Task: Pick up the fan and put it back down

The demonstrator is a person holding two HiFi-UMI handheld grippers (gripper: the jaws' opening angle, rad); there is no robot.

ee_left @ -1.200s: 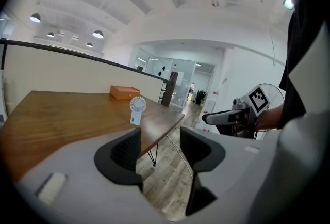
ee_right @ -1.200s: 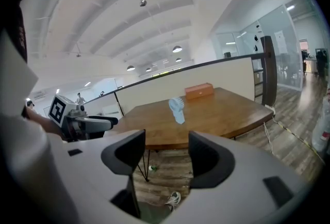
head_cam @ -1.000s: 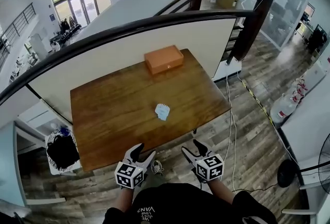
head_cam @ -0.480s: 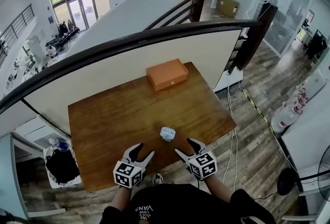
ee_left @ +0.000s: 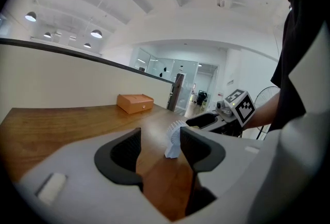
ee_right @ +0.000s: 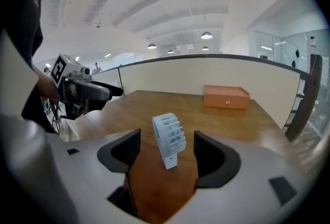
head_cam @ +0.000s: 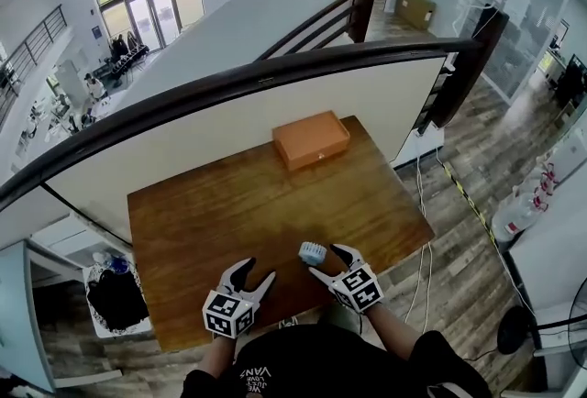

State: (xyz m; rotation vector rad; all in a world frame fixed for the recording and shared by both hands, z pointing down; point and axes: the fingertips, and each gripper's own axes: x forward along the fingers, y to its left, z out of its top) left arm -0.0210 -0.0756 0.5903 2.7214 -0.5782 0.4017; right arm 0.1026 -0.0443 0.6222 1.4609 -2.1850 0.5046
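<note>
A small pale blue fan [head_cam: 312, 251] stands upright on the wooden table [head_cam: 211, 204] near its front edge. My right gripper [head_cam: 331, 263] is open right behind it, and its jaws have just been opening. In the right gripper view the fan [ee_right: 169, 138] stands in the gap of that gripper [ee_right: 166, 149], and neither pad touches it. My left gripper [head_cam: 254, 272] is open and empty, a little to the left of the fan. In the left gripper view the fan [ee_left: 173, 139] is partly hidden behind the right jaw of that gripper [ee_left: 159, 145], with the right gripper [ee_left: 214, 121] beyond.
An orange box [head_cam: 312, 138] lies at the far side of the table, against a cream partition with a dark rail [head_cam: 275, 71]. A black bin [head_cam: 115, 272] stands on the floor at the left. Cables [head_cam: 424, 231] run on the floor at the right.
Both grippers have come forward over the table's front edge. The right one has closed in on the fan, and its jaws now stand around it. The fan has not moved on the table.
</note>
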